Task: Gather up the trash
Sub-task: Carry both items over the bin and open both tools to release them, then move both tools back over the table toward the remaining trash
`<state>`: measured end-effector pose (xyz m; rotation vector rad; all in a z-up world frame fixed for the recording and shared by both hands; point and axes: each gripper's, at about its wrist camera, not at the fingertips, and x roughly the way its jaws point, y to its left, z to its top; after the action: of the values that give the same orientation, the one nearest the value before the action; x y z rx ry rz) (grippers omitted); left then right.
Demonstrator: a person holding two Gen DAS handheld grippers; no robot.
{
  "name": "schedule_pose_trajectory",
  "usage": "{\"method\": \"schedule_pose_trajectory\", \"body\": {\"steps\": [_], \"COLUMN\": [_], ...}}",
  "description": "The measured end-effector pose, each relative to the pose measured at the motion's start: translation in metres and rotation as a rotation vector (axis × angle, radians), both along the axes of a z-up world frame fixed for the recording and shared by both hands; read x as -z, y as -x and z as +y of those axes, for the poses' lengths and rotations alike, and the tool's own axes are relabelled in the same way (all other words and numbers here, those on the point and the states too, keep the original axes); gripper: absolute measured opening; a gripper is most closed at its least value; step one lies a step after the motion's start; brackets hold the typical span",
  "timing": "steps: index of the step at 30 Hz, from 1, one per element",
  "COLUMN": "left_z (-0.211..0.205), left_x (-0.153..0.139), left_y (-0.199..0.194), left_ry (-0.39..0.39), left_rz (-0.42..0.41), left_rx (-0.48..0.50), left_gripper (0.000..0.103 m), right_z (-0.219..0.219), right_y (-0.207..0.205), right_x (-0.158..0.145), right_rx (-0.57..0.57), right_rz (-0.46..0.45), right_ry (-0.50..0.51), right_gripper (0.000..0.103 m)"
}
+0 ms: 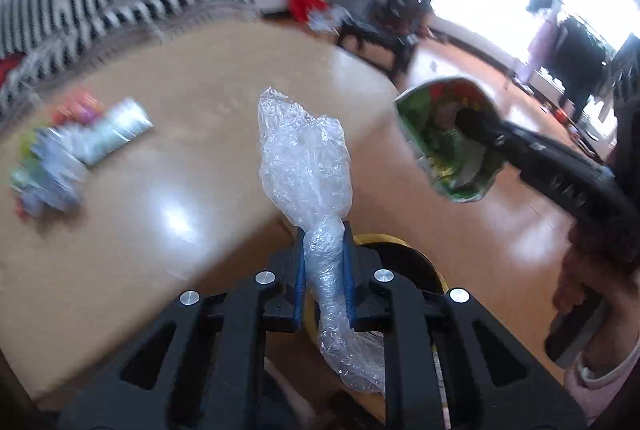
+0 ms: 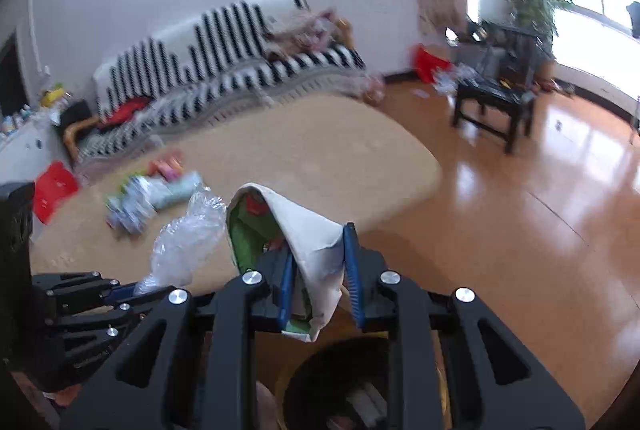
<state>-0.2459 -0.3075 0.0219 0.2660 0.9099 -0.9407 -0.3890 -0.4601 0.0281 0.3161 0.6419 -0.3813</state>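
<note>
Holding both grippers above the bin [image 2: 320,382], we had the left gripper [image 1: 325,270] clamped on the twisted neck of a film wad [image 1: 306,157], its crinkled clear bulk rising past the blue pads [image 1: 299,270]. Our right gripper [image 2: 318,270] pinched a wrapper [image 2: 308,230], white outside, green inside, folded between the jaws. More trash [image 2: 148,195] lay on the table [image 2: 320,149].

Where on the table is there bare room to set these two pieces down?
The table is bare from the wrapper pile across to its rounded right corner, and along the near edge. It is crowded only at the far left, near the striped sofa.
</note>
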Motion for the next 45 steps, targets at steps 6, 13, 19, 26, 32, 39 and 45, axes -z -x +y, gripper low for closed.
{"method": "schedule_pose_trajectory", "body": {"steps": [6,13,19,26,32,39,45], "left_z": [-0.043,-0.066,-0.073,-0.07,-0.073,-0.08,-0.056], "left_x": [0.094,0.15,0.171,0.17,0.174,0.183,0.154], "left_y": [0.031,0.035,0.031,0.041,0.03,0.032,0.019], "left_ry": [-0.147,-0.264,-0.329,-0.328,-0.333,-0.389,-0.184], "left_rz": [0.127,0.157,0.188,0.196,0.204,0.221,0.278], "left_rx": [0.052,0.071,0.1,0.111,0.11,0.111,0.038], "left_gripper": [0.014,0.014,0.014,0.014,0.014,0.036,0.096], "right_z": [-0.027,-0.035,-0.03,-0.028,-0.029,-0.039,-0.055], "right_y": [0.027,0.044,0.045,0.036,0.034,0.036,0.05], "right_x": [0.114,0.174,0.189,0.188,0.185,0.182,0.125], "right_rx": [0.076,0.117,0.114,0.112,0.112,0.135,0.188], "right_rz": [0.188,0.296,0.33,0.336,0.338,0.317,0.171], "right_ry": [-0.181,-0.22,-0.223,-0.222,-0.226,-0.287,-0.2], "right_gripper": [0.023,0.023,0.023,0.023,0.023,0.028,0.096]}}
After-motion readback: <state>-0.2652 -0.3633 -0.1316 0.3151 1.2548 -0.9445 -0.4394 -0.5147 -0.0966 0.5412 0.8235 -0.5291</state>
